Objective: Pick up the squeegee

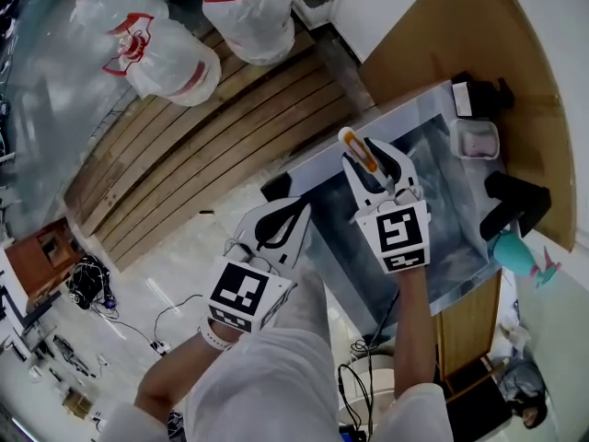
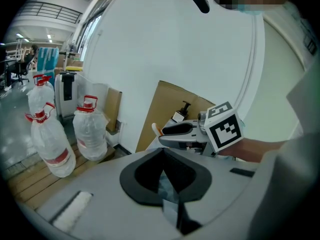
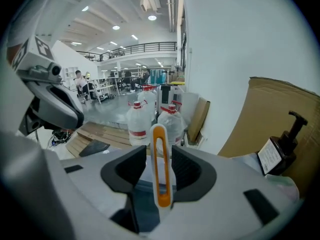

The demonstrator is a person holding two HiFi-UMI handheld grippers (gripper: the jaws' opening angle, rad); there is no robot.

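Observation:
The squeegee's white handle with an orange loop (image 3: 162, 198) stands upright between the jaws of my right gripper (image 3: 159, 156). It lies against the right pad, with a thin gap at the left pad. In the head view the handle tip (image 1: 352, 145) pokes out past my right gripper (image 1: 361, 157), which hangs over the near left part of a shiny grey panel (image 1: 451, 238). The squeegee's blade is hidden. My left gripper (image 1: 299, 212) is to the left, off the panel and over the floor, its fingertips together with nothing between them (image 2: 163, 154).
Big water bottles (image 1: 166, 53) (image 1: 248, 3) stand on a wooden pallet (image 1: 202, 127) at the far left. On the panel's far side are a pump bottle (image 1: 479, 95), a small tub (image 1: 476, 139), a black block (image 1: 515, 201) and a teal object (image 1: 515, 251). Cardboard (image 1: 479, 35) leans behind.

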